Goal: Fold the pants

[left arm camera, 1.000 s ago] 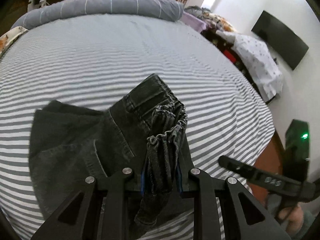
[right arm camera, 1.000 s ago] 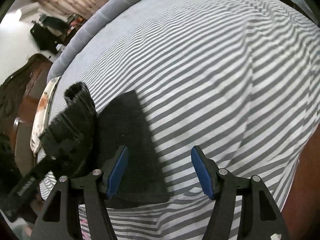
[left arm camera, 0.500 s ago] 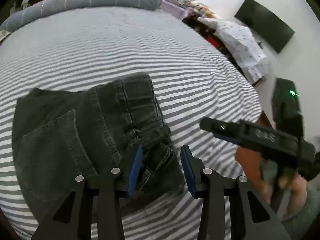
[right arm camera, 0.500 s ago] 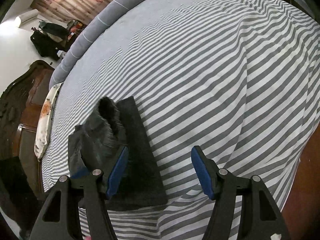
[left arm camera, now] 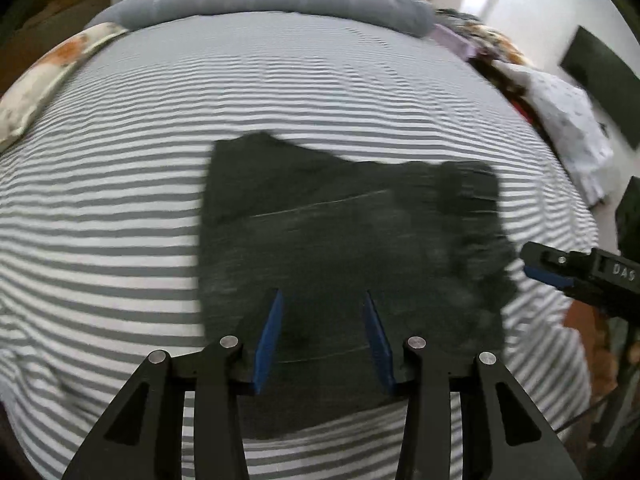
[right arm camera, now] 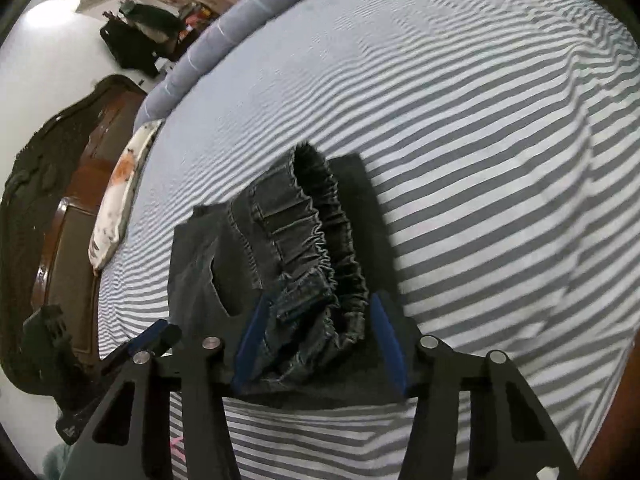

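Both jaws sit wide, gripping nothing; your left gripper (left arm camera: 323, 334) hovers over the folded pants (left arm camera: 344, 248), your right gripper (right arm camera: 320, 336) straddles the waistband (right arm camera: 320, 236); looks like final tidying, so flatten that bunch next.

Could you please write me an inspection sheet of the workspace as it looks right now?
Surface: bed with grey-and-white striped sheet, gently rumpled.
Job's things: dark pants lying folded in a compact block on the sheet; gathered elastic waistband faces the right wrist camera.
Clutter: floral pillow at the bed's edge; long grey bolster along the far end.
Grippers: left gripper open above the pants, holding nothing; right gripper open, its blue pads either side of the waistband bunch.
Cables: nothing seen.
Surroundings: dark wooden headboard, a dark wall panel, piled laundry beside the bed.
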Action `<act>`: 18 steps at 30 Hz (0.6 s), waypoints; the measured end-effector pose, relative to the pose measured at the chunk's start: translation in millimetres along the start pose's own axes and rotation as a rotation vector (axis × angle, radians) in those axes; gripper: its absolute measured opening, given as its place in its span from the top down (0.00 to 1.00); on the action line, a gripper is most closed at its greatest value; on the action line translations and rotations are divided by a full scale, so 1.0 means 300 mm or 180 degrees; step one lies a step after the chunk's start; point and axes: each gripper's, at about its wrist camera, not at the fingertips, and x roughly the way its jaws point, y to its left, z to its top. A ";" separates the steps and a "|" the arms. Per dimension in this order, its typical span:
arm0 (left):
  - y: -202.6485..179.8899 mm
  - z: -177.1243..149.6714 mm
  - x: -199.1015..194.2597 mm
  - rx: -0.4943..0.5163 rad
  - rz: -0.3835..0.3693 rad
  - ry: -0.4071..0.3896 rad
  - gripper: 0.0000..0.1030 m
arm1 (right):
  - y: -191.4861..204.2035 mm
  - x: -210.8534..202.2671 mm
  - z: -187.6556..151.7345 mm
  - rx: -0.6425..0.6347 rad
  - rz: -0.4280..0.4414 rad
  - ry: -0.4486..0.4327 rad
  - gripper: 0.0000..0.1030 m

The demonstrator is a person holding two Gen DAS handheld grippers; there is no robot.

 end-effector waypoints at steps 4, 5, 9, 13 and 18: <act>0.058 -0.025 0.024 -0.0076 0.0100 0.0051 0.58 | -0.003 0.072 0.027 0.0152 0.0041 0.0111 0.65; 0.067 -0.031 0.035 -0.0095 0.0119 0.0086 0.58 | -0.001 0.081 0.029 0.0161 0.0063 0.0121 0.68; 0.078 -0.032 0.053 -0.0066 0.0117 0.0130 0.58 | 0.040 0.095 0.028 0.0034 -0.0022 0.0125 0.87; 0.079 -0.023 0.039 -0.0081 0.0050 0.0101 0.58 | 0.109 0.021 -0.001 -0.0231 -0.0130 -0.0064 0.90; 0.087 -0.013 0.016 -0.0099 0.0001 0.0034 0.58 | 0.138 -0.042 -0.041 -0.0418 -0.0413 -0.0177 0.91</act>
